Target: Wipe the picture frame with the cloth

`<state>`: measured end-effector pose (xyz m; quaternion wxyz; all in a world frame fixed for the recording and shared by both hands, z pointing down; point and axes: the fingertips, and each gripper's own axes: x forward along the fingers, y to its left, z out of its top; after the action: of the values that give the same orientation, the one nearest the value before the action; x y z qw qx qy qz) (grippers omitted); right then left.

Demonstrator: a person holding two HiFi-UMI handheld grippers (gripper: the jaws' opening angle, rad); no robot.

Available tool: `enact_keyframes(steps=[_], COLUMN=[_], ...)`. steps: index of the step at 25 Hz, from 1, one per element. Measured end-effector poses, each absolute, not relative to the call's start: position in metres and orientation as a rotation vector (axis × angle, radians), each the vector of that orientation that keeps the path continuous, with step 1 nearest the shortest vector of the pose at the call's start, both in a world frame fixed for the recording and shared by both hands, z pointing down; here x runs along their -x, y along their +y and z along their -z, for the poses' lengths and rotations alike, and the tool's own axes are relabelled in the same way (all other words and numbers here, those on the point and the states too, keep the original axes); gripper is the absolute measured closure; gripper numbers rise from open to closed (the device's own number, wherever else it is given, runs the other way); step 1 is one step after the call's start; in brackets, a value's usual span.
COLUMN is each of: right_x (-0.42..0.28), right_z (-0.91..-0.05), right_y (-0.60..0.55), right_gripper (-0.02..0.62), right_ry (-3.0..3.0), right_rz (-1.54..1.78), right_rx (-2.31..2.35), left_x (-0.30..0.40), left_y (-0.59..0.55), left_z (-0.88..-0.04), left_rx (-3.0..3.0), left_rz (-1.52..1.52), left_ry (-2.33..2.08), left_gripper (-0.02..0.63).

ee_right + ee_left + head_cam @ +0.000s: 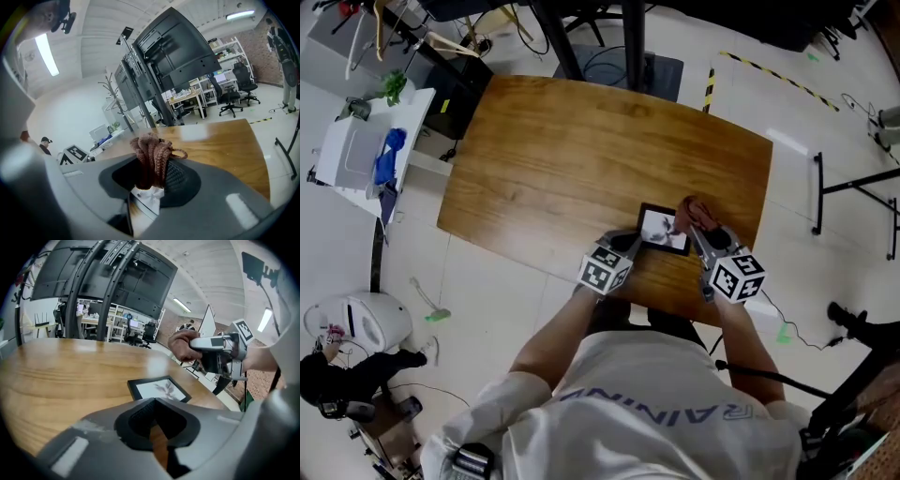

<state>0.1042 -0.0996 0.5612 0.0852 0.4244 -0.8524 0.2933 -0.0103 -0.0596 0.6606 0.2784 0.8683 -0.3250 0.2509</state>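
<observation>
A small black picture frame (664,230) with a white leaf print lies flat near the front edge of the wooden table (562,159). My right gripper (700,232) is shut on a bunched reddish-brown cloth (697,214) and holds it at the frame's right side. In the right gripper view the cloth (152,152) sticks up between the pads, with the frame's white print (146,198) just beneath. My left gripper (632,243) sits at the frame's left edge, jaws closed with nothing between them. In the left gripper view the frame (159,389) lies just beyond my left gripper (153,404).
A white side table (366,150) with a blue item stands left of the table. A white round appliance (356,321) and cables lie on the floor at lower left. Black stand legs (853,187) are to the right. The table's front edge is close to both grippers.
</observation>
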Motion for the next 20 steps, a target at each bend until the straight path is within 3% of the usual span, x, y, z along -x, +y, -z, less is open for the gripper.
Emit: enact_keyframes(steps=[10, 20], right_x=[-0.025, 0.001], right_z=[-0.617, -0.644], right_y=[-0.103, -0.101], right_gripper=[0.476, 0.476], right_ry=[-2.442, -2.349], right_rz=[-1.042, -1.034], right_rx=[-1.055, -1.013], left_x=[0.01, 0.011], left_y=[-0.044, -0.048], left_z=[-0.687, -0.687], left_rx=[-2.304, -2.292], left_rz=[-0.733, -0.696], left_ry=[-0.827, -0.853], left_gripper=[0.6, 0.6])
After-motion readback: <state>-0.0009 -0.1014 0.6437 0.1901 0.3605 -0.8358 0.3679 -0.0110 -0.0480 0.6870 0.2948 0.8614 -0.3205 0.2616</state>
